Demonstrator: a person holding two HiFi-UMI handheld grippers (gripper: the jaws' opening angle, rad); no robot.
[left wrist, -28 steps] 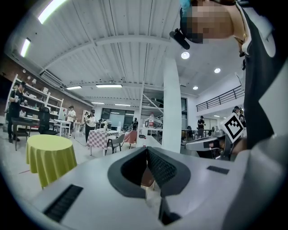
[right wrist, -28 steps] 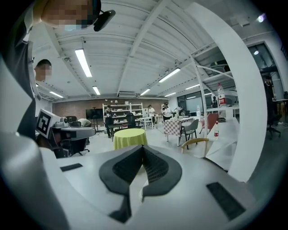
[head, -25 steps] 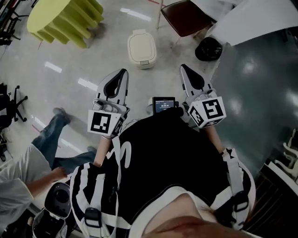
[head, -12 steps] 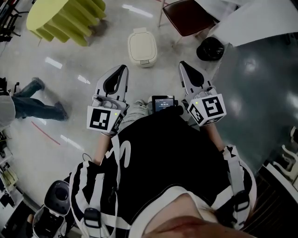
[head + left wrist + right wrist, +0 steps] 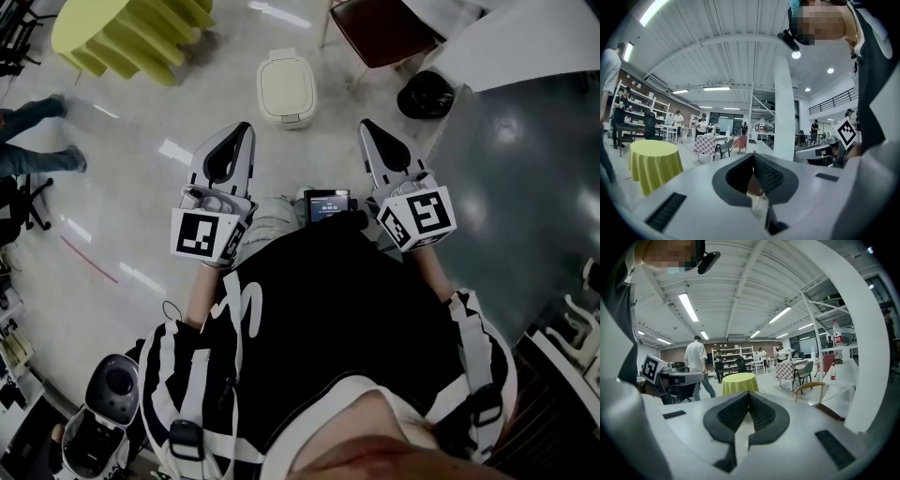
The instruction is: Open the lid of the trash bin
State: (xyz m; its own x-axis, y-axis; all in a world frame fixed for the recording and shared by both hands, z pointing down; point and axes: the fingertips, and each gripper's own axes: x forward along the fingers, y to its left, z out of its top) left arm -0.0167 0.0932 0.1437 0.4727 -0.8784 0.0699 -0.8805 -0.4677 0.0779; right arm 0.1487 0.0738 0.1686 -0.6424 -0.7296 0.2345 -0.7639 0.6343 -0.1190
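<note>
Bin [image 5: 292,116] (lid [image 5: 285,84] shut) btw table [image 5: 131,37], chair [image 5: 377,30]

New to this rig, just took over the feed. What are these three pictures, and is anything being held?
No robot arm here: a person holds a two-jaw gripper in each hand. The head view looks steeply down from their head and shows the left gripper and right gripper held out before the chest. The other two pictures come from cameras riding on each gripper, looking along its jaws. In both, the jaws are together with nothing between them. On the floor ahead stands the cream trash bin, lid down, apart from both grippers. A yellow-green table stands further left.
</note>
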